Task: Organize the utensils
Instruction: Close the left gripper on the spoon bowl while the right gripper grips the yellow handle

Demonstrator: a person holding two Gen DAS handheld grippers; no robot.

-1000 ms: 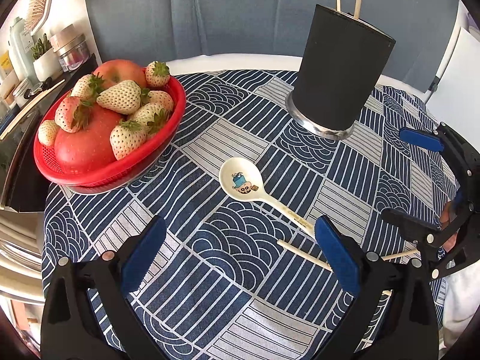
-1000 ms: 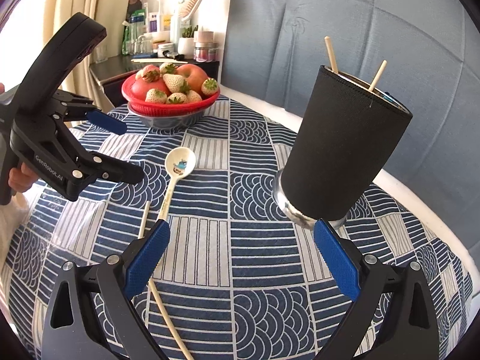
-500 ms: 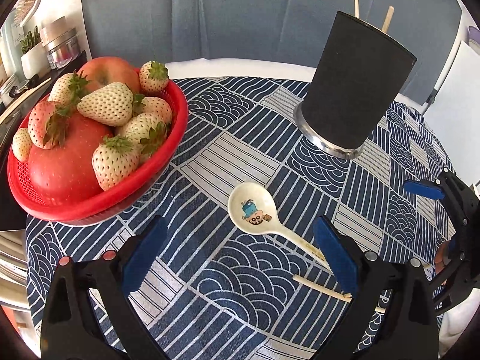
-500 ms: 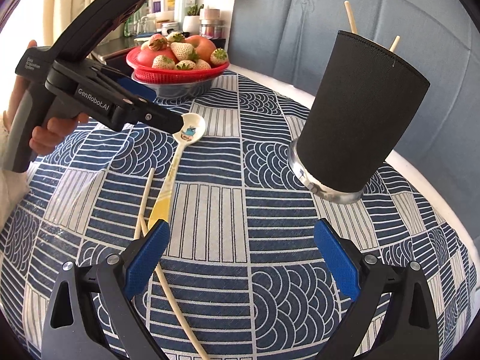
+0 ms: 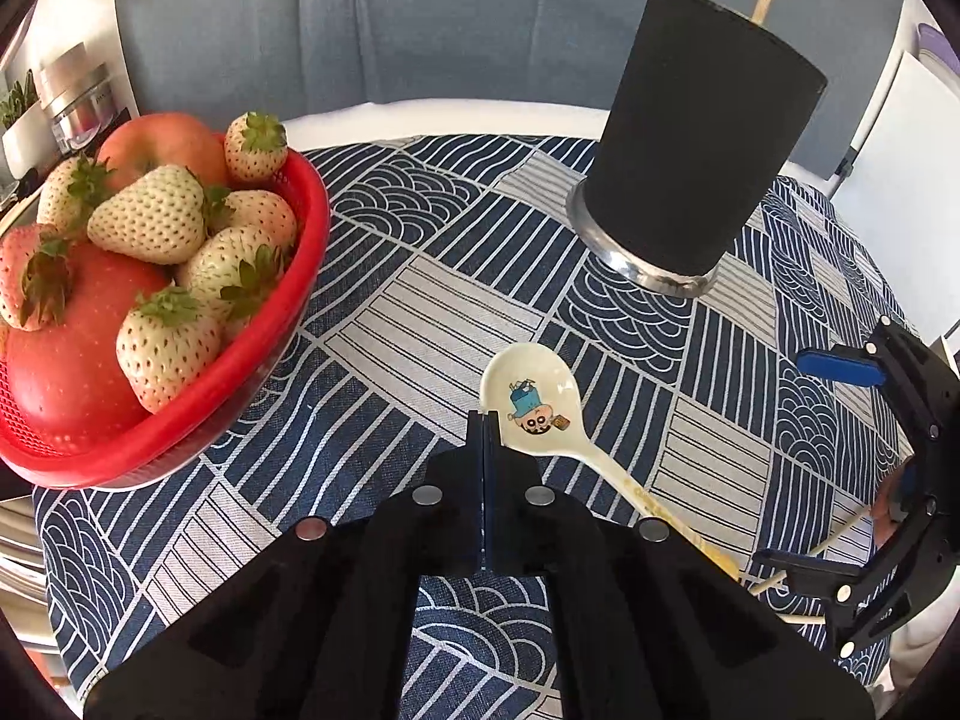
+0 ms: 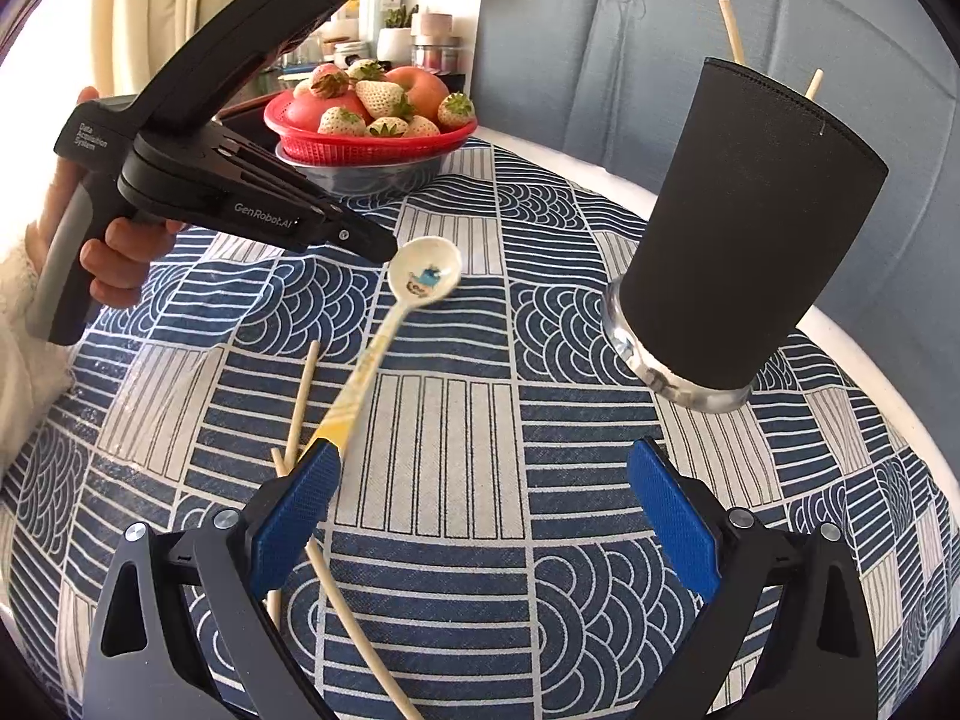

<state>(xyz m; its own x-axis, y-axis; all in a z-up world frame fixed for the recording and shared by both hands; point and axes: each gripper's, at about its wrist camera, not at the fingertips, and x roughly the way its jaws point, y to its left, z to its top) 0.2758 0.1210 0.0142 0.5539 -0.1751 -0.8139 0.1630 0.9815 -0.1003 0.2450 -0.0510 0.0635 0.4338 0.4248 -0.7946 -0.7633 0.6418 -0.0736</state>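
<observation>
A white ceramic spoon point(image 5: 534, 402) with a cartoon print lies on the blue patterned tablecloth; it also shows in the right wrist view point(image 6: 423, 273). My left gripper point(image 5: 483, 420) is shut, empty, its tip at the left rim of the spoon's bowl; the right wrist view shows it too point(image 6: 384, 249). My right gripper point(image 6: 480, 498) is open, low over the cloth, its left finger beside the spoon's yellow handle end. Loose chopsticks point(image 6: 300, 402) lie left of the handle. A black utensil holder point(image 6: 744, 240) with two chopsticks in it stands at the right; it also shows in the left wrist view point(image 5: 696, 150).
A red basket point(image 5: 252, 348) of strawberries and apples stands at the left, close to the left gripper; it also shows in the right wrist view point(image 6: 372, 144). The round table's white edge point(image 5: 450, 111) runs behind, with a grey padded wall beyond. A shelf of jars is at the far left.
My left gripper has shut and moved forward to the spoon's bowl. The right gripper has moved forward and lower, nearer the spoon's handle.
</observation>
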